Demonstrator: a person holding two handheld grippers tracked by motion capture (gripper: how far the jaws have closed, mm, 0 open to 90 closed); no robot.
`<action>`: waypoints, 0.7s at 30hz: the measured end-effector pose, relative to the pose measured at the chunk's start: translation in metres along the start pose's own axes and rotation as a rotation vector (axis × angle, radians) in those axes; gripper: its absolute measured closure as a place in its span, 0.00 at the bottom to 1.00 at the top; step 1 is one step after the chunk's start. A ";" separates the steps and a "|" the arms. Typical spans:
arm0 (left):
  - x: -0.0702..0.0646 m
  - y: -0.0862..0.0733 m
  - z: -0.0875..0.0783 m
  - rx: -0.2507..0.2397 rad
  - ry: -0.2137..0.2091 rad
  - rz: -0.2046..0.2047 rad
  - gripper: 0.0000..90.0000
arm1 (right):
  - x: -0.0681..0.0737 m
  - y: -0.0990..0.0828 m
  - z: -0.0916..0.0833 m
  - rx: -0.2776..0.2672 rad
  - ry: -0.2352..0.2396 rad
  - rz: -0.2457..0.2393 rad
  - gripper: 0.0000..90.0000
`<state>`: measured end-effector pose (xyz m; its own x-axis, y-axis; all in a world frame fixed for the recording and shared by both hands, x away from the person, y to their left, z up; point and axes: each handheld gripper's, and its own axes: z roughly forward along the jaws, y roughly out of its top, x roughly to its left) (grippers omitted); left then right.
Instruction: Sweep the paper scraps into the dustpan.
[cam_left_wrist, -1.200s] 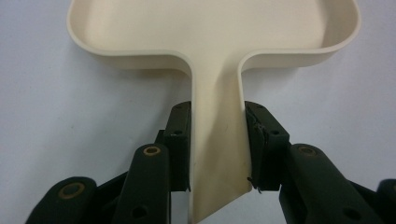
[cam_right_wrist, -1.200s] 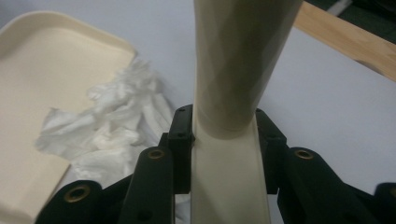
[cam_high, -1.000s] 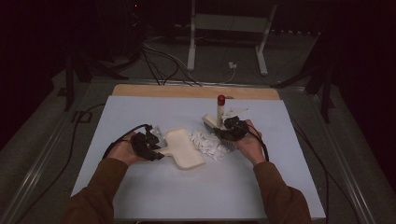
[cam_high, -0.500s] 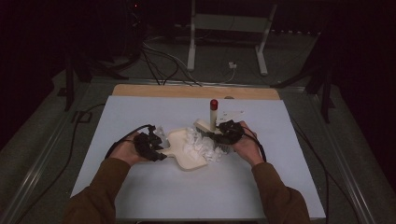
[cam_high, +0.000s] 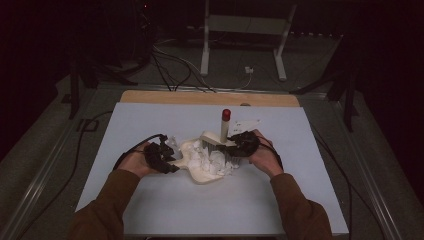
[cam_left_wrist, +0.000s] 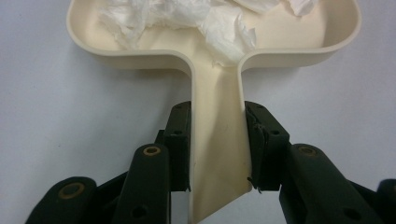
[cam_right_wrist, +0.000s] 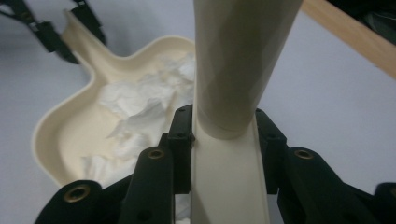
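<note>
Tabletop (cam_high: 150, 210) pale grey, room dark.

Crumpled paper (cam_high: 212, 161) and the upright brush (cam_high: 223, 131) block the middle; table (cam_high: 150, 120) margins lie open.

Dim room, pale table lit from above

A pale grey-blue table top (cam_high: 150, 200) takes most of the light, with a strip of bare wood (cam_high: 165, 97) along its far edge. Grey floor (cam_high: 45, 165) surrounds it, crossed by black cables (cam_high: 170, 75) beyond the far-left corner. A white metal stand (cam_high: 245, 30) rises behind the far edge, a small white plug (cam_high: 247, 71) on the floor by it. Dark frame legs (cam_high: 350, 95) stand off the far-right corner. The back of the room is too dark to read.
</note>
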<state>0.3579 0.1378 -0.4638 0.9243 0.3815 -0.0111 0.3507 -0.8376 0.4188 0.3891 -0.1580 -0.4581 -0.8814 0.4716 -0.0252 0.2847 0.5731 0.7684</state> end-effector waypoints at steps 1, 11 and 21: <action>0.000 0.000 0.000 0.001 0.000 0.000 0.73 | -0.002 0.000 -0.002 -0.002 -0.016 0.002 0.74; -0.001 0.000 0.000 0.007 -0.006 0.003 0.73 | -0.016 -0.004 -0.022 -0.017 -0.149 0.092 0.74; -0.005 0.000 -0.001 0.019 -0.008 0.021 0.73 | -0.011 -0.021 -0.034 0.036 -0.246 0.177 0.74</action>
<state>0.3531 0.1363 -0.4623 0.9325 0.3612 -0.0096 0.3343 -0.8524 0.4020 0.3802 -0.1981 -0.4520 -0.7005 0.7118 -0.0508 0.4424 0.4891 0.7517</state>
